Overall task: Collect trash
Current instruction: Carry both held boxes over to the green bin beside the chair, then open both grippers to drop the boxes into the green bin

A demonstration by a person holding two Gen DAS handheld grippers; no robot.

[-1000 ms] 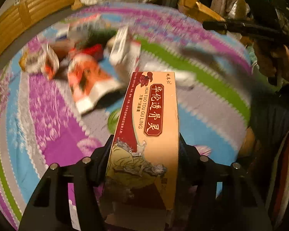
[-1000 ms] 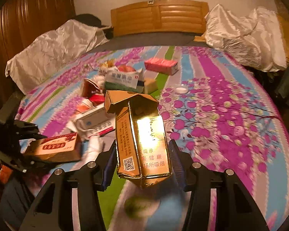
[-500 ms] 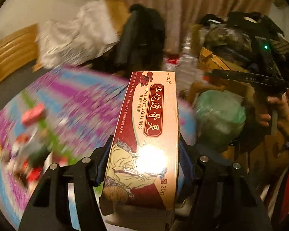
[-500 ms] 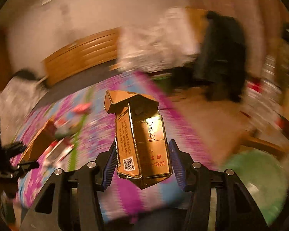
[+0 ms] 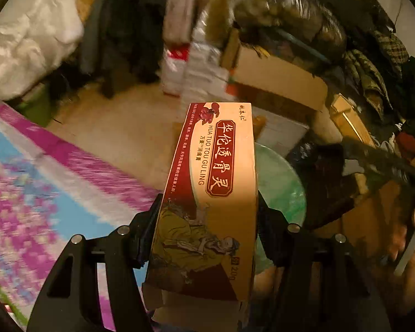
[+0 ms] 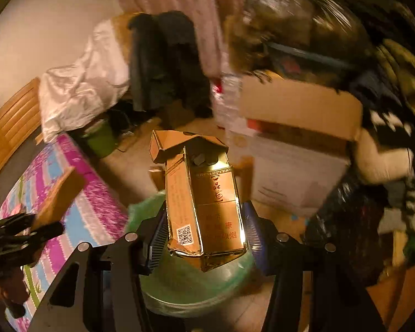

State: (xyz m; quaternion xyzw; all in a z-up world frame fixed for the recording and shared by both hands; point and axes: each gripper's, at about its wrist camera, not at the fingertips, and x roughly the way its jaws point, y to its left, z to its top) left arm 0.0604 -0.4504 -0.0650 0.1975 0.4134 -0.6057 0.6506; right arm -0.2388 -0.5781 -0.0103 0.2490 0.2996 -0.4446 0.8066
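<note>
My left gripper is shut on a long orange and red medicine box that points forward past the bed's edge. A bin lined with a green bag shows just behind and right of the box. My right gripper is shut on a gold cigarette pack with its lid flap open. It hangs directly over the green-lined bin. At the left edge of the right wrist view, the left gripper appears with the orange box.
The purple, blue and white bedspread fills the lower left. Stacked cardboard boxes, piled clothes and a dark jacket crowd the floor beyond the bin. A small green bucket stands by the bed. A hand shows at right.
Both grippers have swung away from the trash-strewn bed toward the floor and the green-lined bin, each still holding its box. The bin now lies under the right gripper.
</note>
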